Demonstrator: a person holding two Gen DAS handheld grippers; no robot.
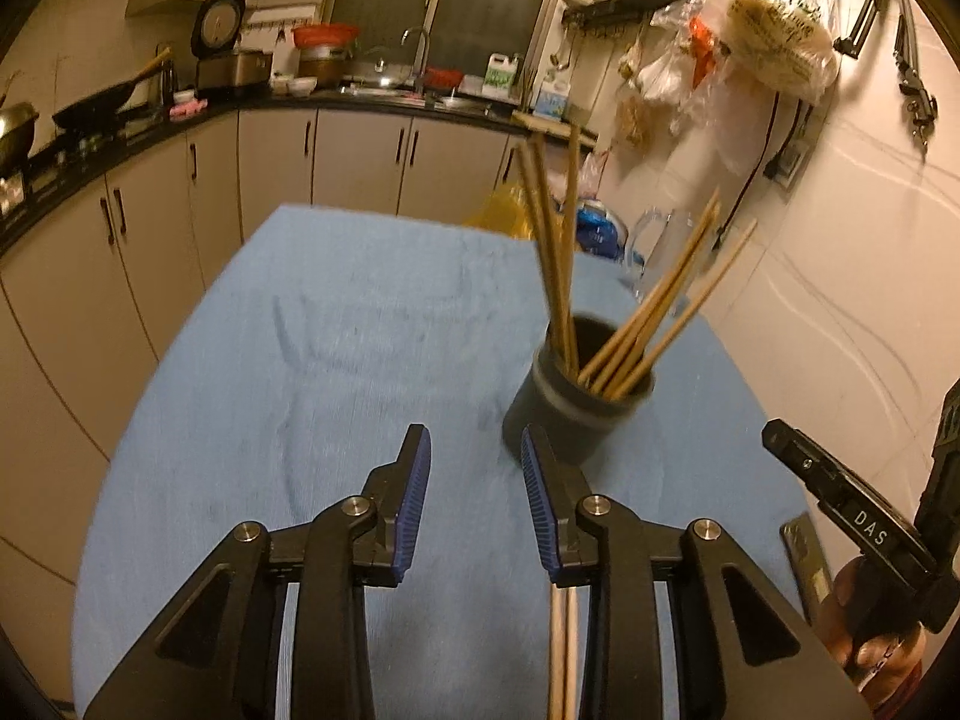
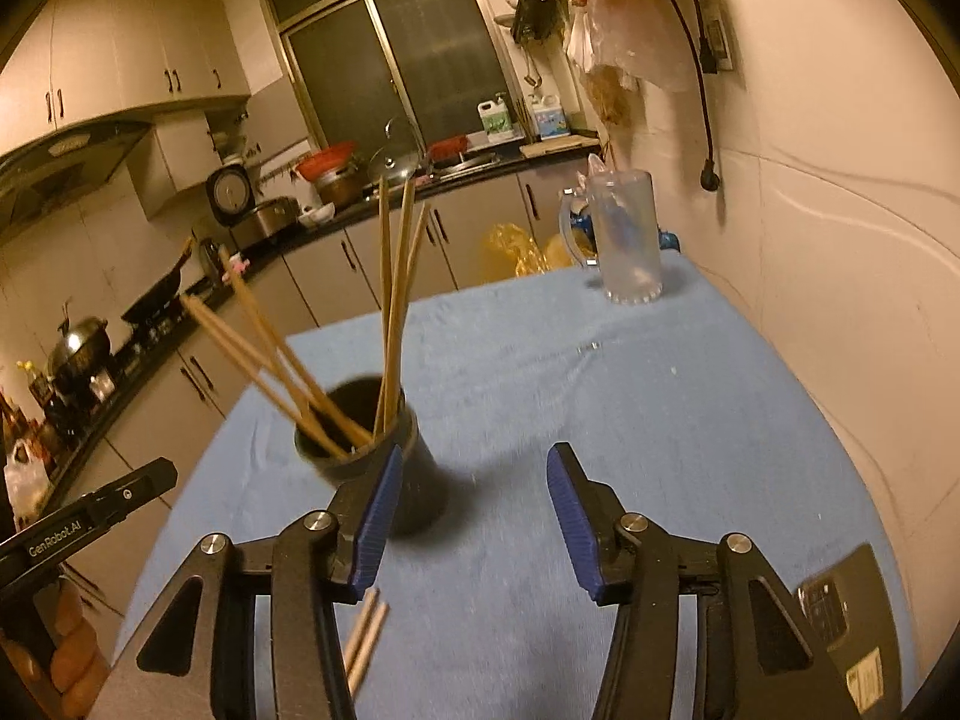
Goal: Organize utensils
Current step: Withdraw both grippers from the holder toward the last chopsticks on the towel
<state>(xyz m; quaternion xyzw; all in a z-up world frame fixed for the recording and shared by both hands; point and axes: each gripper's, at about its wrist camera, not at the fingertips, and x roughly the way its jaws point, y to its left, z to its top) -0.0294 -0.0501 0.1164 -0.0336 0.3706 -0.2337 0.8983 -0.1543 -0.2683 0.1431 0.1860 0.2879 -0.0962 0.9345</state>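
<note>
A: What carries everything?
B: A bench (image 1: 300,360) under a blue cloth (image 2: 600,390); it stretches ahead of both hand-held grippers.

A: And the biggest thing on it?
B: A clear plastic jug (image 2: 627,240), far ahead of the right hand-held gripper (image 2: 474,480), at the far edge; next in size, a dark holder cup (image 1: 570,414) just ahead of the left hand-held gripper (image 1: 474,450), touching its right finger in that view; from the right wrist it sits ahead and to the left.

A: The utensils?
B: Wooden chopsticks (image 1: 648,312) stand fanned in the cup; two loose chopsticks (image 2: 366,636) lie on the cloth beneath the right hand-held gripper's left finger; a dark phone (image 2: 852,618) lies to its right.

A: The jaws?
B: Both released; left modestly parted, right wider; nothing between either pair.
</note>
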